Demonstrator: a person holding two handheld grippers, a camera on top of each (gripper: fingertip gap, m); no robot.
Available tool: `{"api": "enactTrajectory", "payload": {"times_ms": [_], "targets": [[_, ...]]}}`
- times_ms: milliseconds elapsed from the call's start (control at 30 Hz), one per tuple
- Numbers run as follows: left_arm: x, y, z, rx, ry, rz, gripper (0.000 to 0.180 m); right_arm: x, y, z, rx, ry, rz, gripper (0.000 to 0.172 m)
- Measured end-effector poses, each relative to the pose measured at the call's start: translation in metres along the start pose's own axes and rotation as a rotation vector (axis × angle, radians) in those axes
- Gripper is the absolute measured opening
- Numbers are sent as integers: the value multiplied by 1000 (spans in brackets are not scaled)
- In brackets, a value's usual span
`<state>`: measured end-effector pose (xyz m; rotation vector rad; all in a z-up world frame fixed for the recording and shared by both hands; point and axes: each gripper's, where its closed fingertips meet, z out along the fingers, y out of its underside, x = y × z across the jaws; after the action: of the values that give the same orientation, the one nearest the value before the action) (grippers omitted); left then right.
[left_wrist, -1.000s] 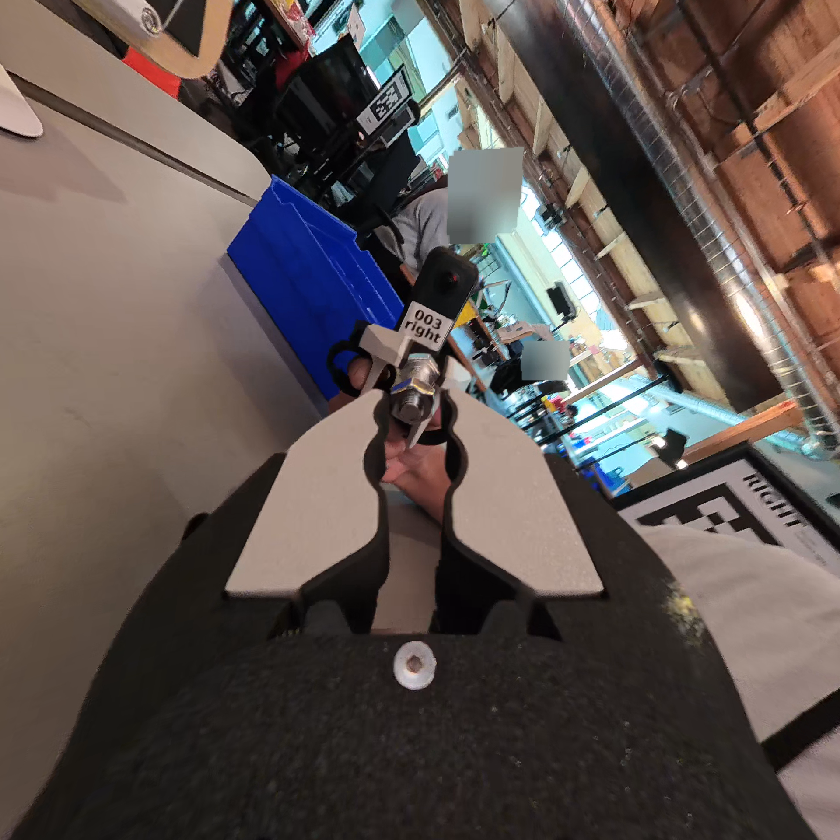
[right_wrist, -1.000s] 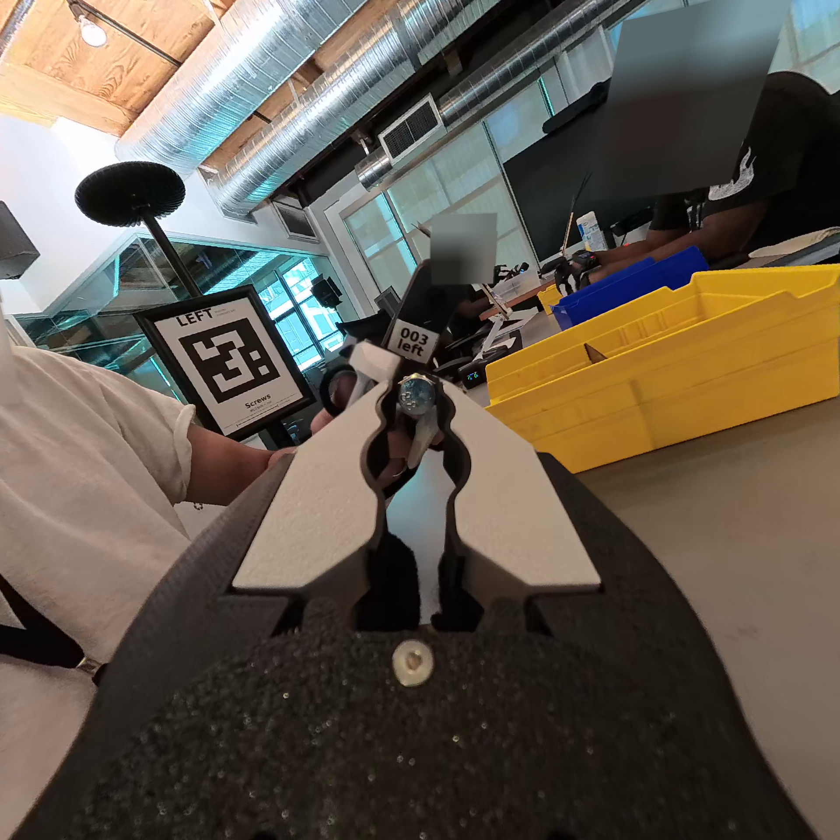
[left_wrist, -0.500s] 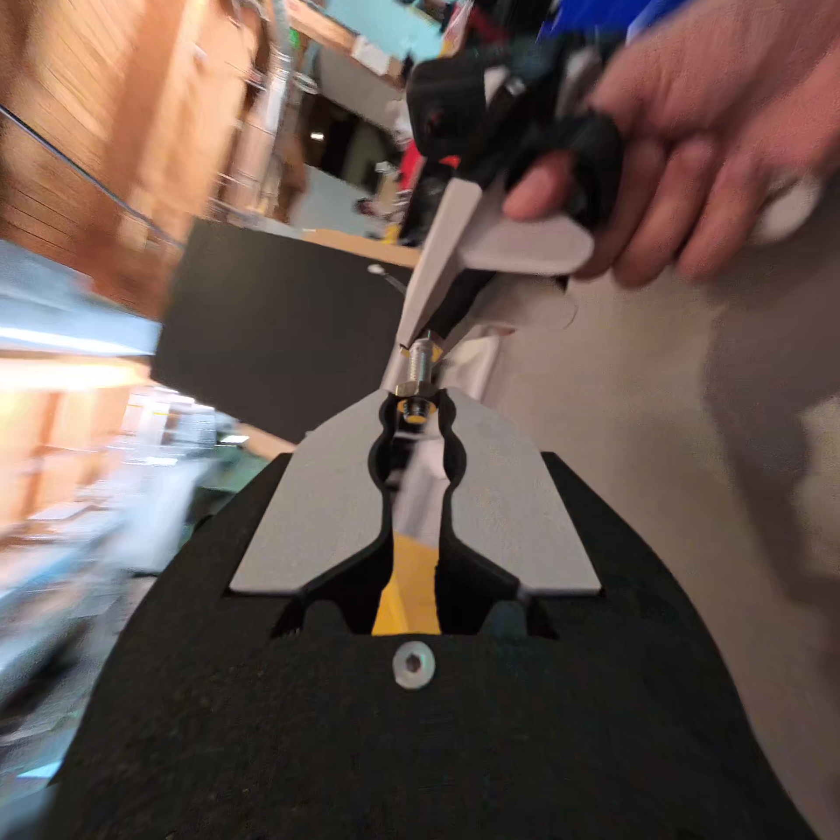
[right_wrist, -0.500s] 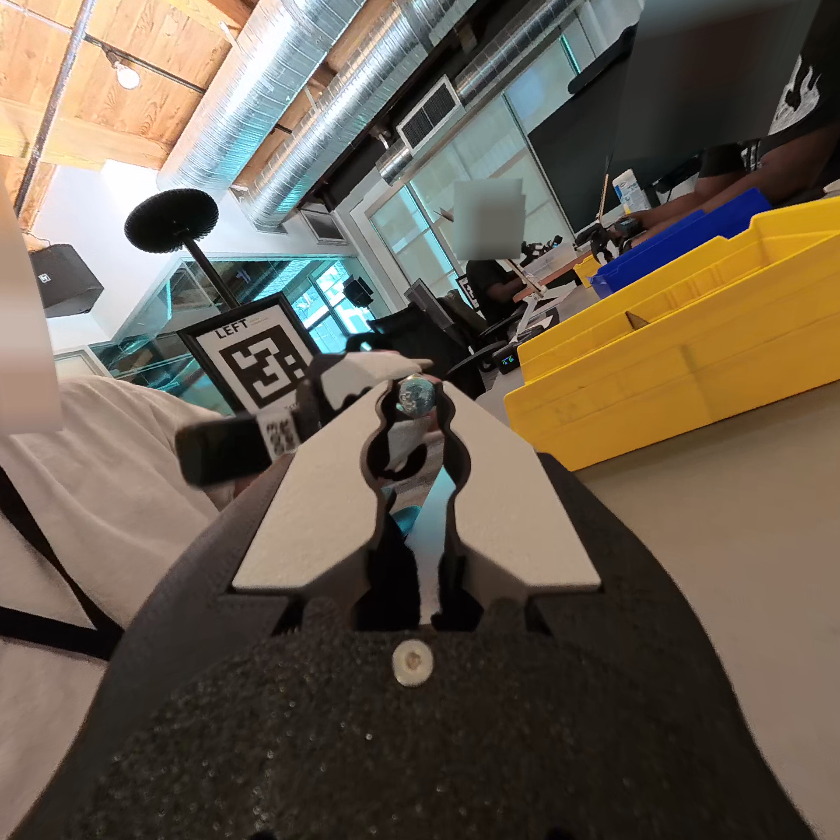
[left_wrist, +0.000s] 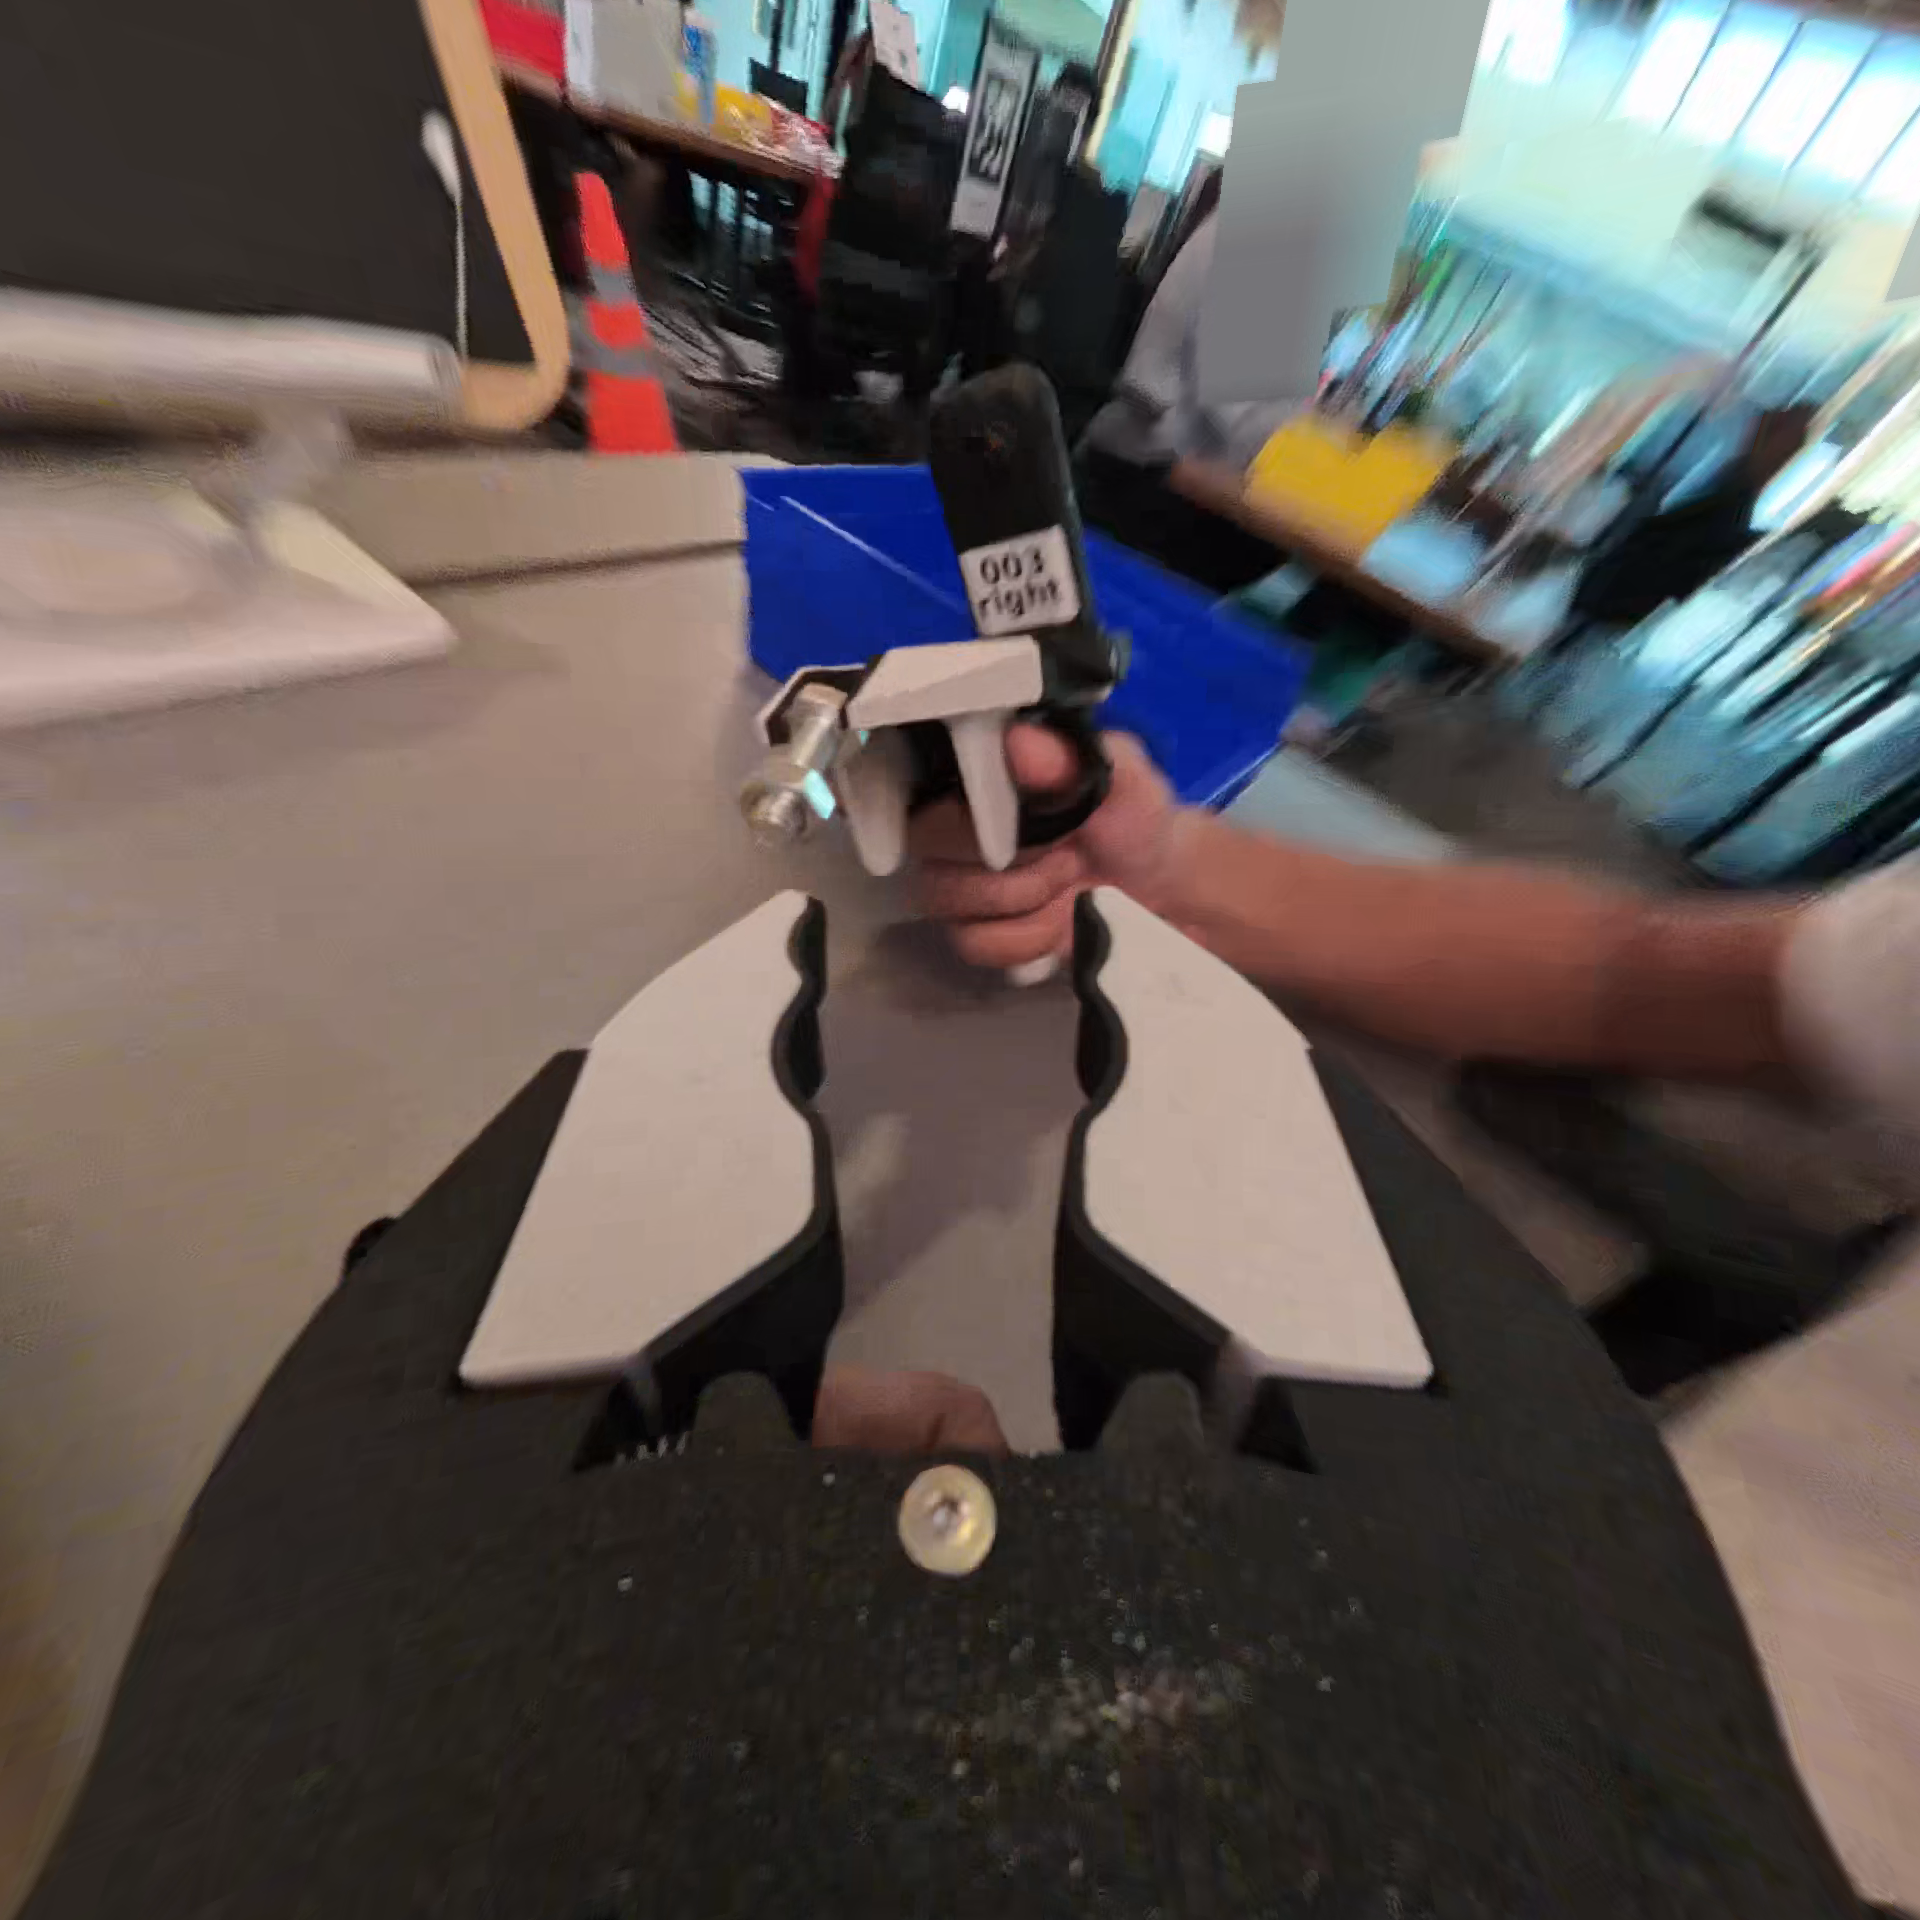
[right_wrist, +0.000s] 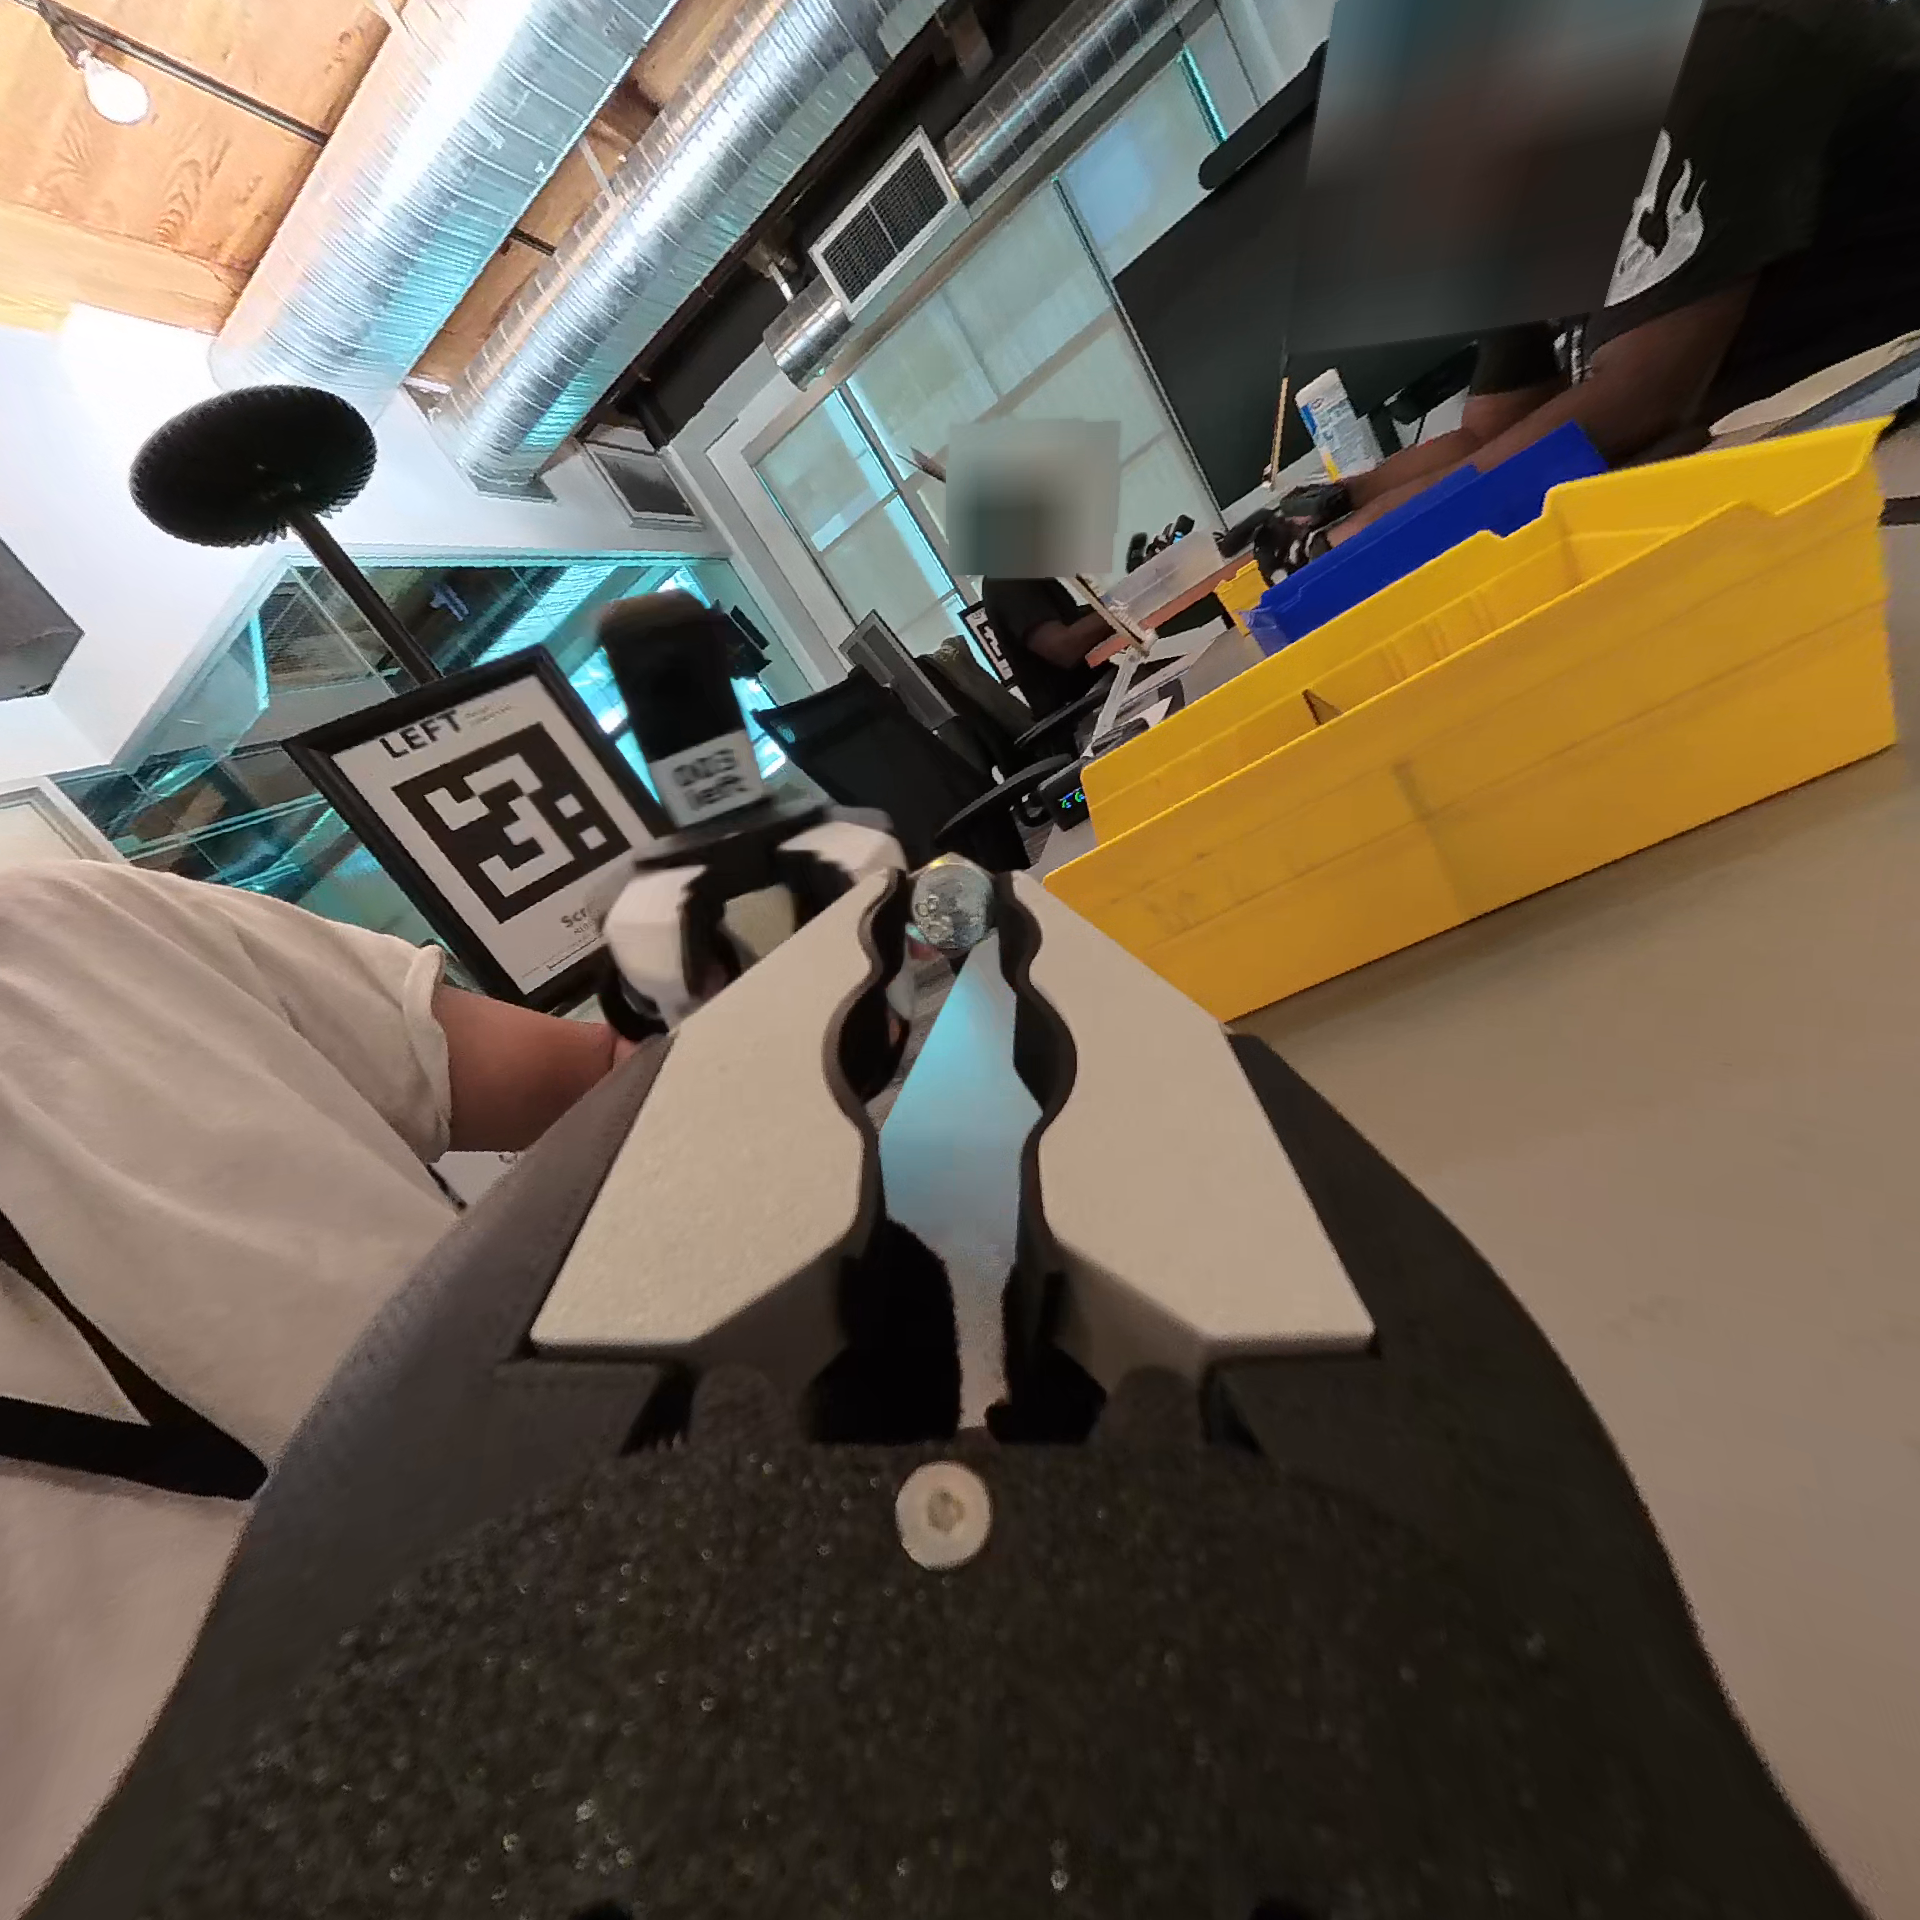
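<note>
My left gripper (left_wrist: 945, 914) is open and empty, its fingers spread above the grey table (left_wrist: 312, 935). Ahead of it a hand holds my right gripper (left_wrist: 831, 748), which is shut on a silver bolt (left_wrist: 805, 743) with a nut (left_wrist: 779, 795) on its shaft. The bolt points left and down, clear of my left fingertips. In the right wrist view my right gripper (right_wrist: 951, 899) pinches the bolt's round head (right_wrist: 951, 906) between both pads. The left gripper (right_wrist: 727, 914) shows just beyond, to the left, apart from the bolt.
A blue bin (left_wrist: 831, 582) stands on the table behind the right gripper. A yellow divided bin (right_wrist: 1507, 748) sits to the right in the right wrist view, and a framed marker sign (right_wrist: 488, 821) to the left. An orange cone (left_wrist: 618, 332) and people at desks are farther off. One gripper's finger ends stand about 6 centimetres off the other's.
My left gripper was shut on the nut on the bolt and twisted round; it has now opened and drawn back. The nut stays on the bolt in my right gripper.
</note>
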<state>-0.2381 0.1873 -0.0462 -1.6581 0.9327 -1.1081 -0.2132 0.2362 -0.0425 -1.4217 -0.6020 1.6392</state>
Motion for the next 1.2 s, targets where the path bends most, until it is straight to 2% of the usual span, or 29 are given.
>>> {"api": "enactTrajectory", "payload": {"times_ms": [100, 200, 267, 367, 533, 733, 800, 900, 1000, 1100, 1200], "targets": [[-13, -7, 0, 74, 174, -521, 49, -4, -1, 0, -3, -2, -16, 17], [-27, -4, 3, 125, 281, -823, 53, -9, 0, 3, -8, -14, -23, 17], [-32, -1, 6, 142, 294, -897, 53, -12, 1, 5, -12, -21, -26, 16], [-30, 1, 9, 136, 289, -914, 53, -14, 4, 8, -27, -15, -42, 17], [-18, 1, 12, 119, 417, -1067, 46, -14, 10, 12, -59, 15, -106, 16], [-13, -7, 7, 139, 477, -1111, 38, -19, 16, 15, -87, 5, -160, 16], [-14, -8, 6, 148, 476, -1112, 29, -22, 15, 15, -77, -6, -163, 16], [-15, -9, 5, 147, 474, -1103, 19, -25, 12, 15, -60, -16, -165, 16], [-12, -10, 5, 139, 466, -1066, 17, -27, 10, 14, -52, -25, -167, 16], [-11, -10, 4, 121, 389, -892, 16, -28, 10, 15, -51, -24, -165, 17], [-10, -12, 3, 81, 206, -472, 16, -30, 9, 15, -36, -42, -132, 17]]}}
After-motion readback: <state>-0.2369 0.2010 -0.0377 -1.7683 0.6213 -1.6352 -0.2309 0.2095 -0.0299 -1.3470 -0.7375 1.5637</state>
